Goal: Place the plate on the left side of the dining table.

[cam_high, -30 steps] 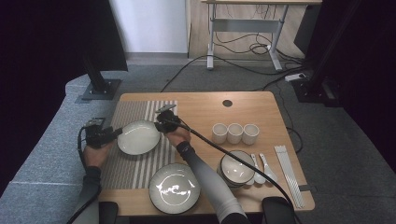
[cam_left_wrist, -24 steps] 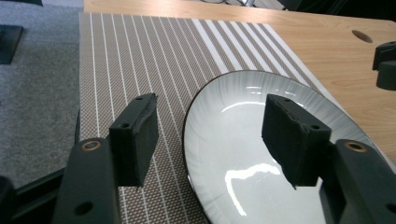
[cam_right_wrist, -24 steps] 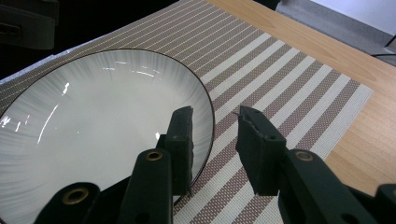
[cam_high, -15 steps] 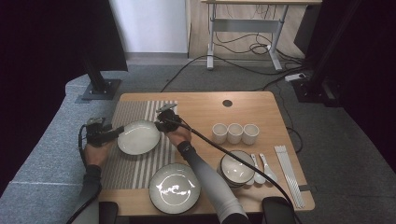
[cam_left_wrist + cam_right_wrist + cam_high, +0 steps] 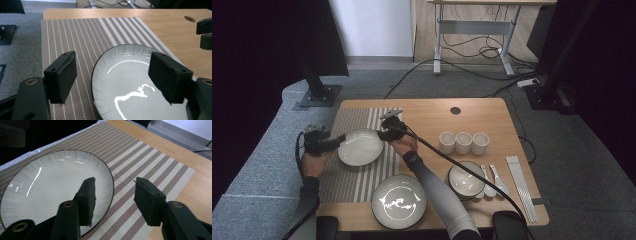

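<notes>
A pale ribbed plate (image 5: 360, 146) with a dark rim lies flat on the striped placemat (image 5: 362, 182) at the table's left. My left gripper (image 5: 338, 141) is at the plate's left edge and my right gripper (image 5: 381, 135) at its right edge. In the left gripper view the plate (image 5: 140, 85) has its rim between the wide-apart jaws of the left gripper (image 5: 115, 77), whose pads stand clear of it. In the right gripper view the right gripper (image 5: 115, 197) straddles the rim of the plate (image 5: 50, 185), one pad over it and one over the placemat (image 5: 150, 157). Both grippers' jaws have just been opening.
A second, larger plate (image 5: 399, 201) sits at the front edge. Three white cups (image 5: 463, 142) stand in a row to the right, with a bowl (image 5: 466, 180), two spoons (image 5: 492, 179) and chopsticks (image 5: 521, 187) beyond. The right gripper's cable (image 5: 452, 162) trails across the table.
</notes>
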`<act>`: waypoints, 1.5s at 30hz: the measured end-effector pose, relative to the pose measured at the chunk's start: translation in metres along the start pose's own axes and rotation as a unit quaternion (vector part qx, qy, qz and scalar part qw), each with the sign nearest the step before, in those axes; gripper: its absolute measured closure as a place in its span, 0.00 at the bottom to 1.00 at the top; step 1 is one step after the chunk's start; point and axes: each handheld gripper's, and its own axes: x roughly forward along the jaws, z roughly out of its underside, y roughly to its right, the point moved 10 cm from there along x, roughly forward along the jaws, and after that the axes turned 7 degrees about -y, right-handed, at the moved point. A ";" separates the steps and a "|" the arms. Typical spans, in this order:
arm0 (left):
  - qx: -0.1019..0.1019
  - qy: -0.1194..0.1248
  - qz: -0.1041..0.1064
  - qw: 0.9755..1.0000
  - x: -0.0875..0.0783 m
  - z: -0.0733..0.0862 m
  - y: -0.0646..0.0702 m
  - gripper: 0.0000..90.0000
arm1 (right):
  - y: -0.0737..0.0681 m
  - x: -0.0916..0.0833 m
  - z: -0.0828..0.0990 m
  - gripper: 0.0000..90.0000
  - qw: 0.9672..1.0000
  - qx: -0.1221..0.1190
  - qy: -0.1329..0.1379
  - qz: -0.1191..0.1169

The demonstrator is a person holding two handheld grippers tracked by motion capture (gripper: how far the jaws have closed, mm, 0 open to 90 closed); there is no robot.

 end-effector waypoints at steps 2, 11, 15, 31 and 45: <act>0.007 -0.001 0.002 1.000 -0.002 -0.002 0.004 0.22 | 0.000 -0.003 -0.002 0.51 1.000 0.002 0.001 -0.003; 0.044 0.002 0.005 0.999 -0.010 -0.013 0.023 0.16 | -0.001 -0.024 -0.009 0.32 1.000 0.009 0.002 -0.020; 0.055 0.005 0.011 0.998 -0.014 -0.017 0.033 0.14 | -0.002 -0.037 -0.010 0.27 1.000 0.001 -0.003 -0.024; 0.103 -0.001 0.015 0.995 -0.024 -0.019 0.062 0.00 | 0.008 -0.083 -0.003 0.14 0.999 -0.027 -0.015 -0.010; 0.120 0.005 0.024 0.992 -0.039 -0.022 0.082 0.00 | 0.020 -0.116 0.011 0.09 0.999 -0.044 -0.016 0.006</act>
